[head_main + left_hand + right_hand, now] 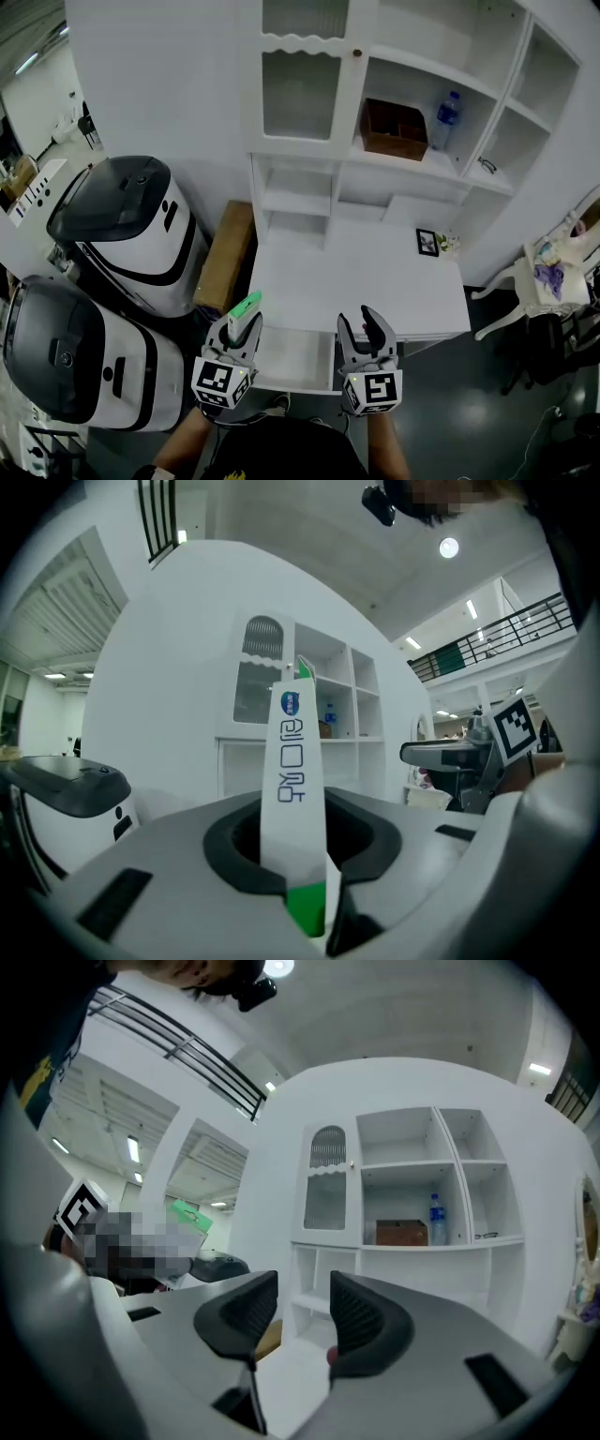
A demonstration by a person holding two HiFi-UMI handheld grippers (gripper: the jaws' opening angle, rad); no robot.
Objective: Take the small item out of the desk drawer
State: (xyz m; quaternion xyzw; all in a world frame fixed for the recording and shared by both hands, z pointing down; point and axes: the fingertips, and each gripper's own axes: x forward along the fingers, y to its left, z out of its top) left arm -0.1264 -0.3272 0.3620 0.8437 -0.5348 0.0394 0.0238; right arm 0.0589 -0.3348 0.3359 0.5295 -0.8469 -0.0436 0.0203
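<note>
My left gripper is shut on a small flat white packet with a green end. I hold it up over the front left corner of the white desk. In the left gripper view the packet stands upright between the jaws, blue print on its face. The desk drawer is pulled out below the desktop, between my two grippers, and its inside looks bare. My right gripper hangs open just right of the drawer. Nothing is between its jaws in the right gripper view.
Two black-and-white machines stand left of the desk, with a cardboard box between them and it. The hutch holds a brown box, a water bottle and a small picture frame. A white chair is at right.
</note>
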